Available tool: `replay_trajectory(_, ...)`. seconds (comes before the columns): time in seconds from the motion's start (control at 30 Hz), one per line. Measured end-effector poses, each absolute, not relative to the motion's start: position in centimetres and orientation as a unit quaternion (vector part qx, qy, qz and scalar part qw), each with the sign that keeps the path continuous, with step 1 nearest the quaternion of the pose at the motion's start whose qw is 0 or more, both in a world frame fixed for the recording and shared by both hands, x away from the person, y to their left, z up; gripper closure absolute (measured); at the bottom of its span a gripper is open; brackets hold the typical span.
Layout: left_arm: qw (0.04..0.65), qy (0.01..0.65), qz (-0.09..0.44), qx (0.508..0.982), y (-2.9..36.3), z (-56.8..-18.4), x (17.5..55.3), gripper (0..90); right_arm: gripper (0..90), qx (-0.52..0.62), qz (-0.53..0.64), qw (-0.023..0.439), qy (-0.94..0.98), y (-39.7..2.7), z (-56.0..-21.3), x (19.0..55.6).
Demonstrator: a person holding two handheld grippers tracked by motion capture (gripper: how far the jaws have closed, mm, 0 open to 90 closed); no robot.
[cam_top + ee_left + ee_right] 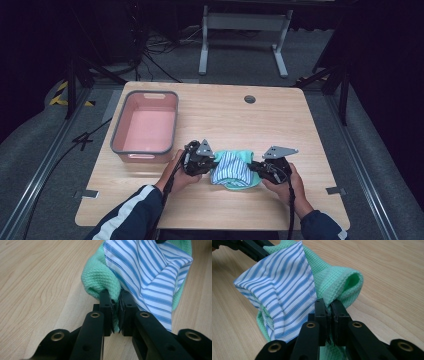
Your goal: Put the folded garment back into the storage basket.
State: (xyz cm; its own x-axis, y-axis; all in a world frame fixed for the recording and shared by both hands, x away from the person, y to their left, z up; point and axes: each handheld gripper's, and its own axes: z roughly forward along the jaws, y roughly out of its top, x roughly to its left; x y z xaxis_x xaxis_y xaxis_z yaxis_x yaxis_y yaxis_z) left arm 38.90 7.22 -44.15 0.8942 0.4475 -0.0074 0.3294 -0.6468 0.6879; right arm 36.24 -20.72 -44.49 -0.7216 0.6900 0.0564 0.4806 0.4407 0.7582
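On the wooden table [300, 125], green-and-striped cloth [235, 169] between left gripper [212, 165] and right gripper [253, 167], each clamped on an edge.

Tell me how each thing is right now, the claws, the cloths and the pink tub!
Left claw: shut, pinching the green cloth's edge.
Right claw: shut, pinching the green cloth's other side.
Green cloth: bunched up, held at both ends.
Striped cloth: crumpled, lying on top of the green one.
Pink tub: upright on the table, empty.
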Motion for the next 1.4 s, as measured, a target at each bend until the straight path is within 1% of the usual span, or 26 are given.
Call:
replay_trajectory(0.4,0.347,0.209,0.086,0.910,6.6,-42.6,39.9,82.8,84.6,0.357,0.398,0.141,0.833,-21.1,-43.5,36.6)
replay_trajectory(0.63,0.348,0.205,0.099,0.910,6.6,-40.9,40.4,82.8,84.6,0.361,0.403,0.156,0.826,-20.8,-42.0,36.9)
replay_trajectory(0.83,0.352,0.209,0.111,0.906,7.4,-39.5,40.8,82.8,84.6,0.351,0.410,0.164,0.826,-19.9,-40.6,37.6)
replay_trajectory(0.87,0.351,0.207,0.116,0.906,7.7,-38.8,41.0,82.8,84.6,0.348,0.412,0.166,0.826,-19.6,-40.3,37.8)
replay_trajectory(0.97,0.349,0.208,0.116,0.906,8.1,-38.2,41.3,82.7,84.6,0.345,0.416,0.170,0.824,-19.2,-39.4,38.3)
replay_trajectory(1.0,0.342,0.210,0.119,0.908,8.6,-37.7,41.4,82.7,84.6,0.344,0.417,0.171,0.824,-19.0,-39.1,38.5)
replay_trajectory(1.17,0.349,0.218,0.129,0.902,10.0,-36.5,41.5,82.7,84.5,0.329,0.420,0.178,0.827,-17.6,-37.8,39.1)
replay_trajectory(1.4,0.347,0.225,0.150,0.898,12.0,-34.8,41.6,82.7,84.5,0.313,0.429,0.176,0.829,-15.5,-36.1,40.1)
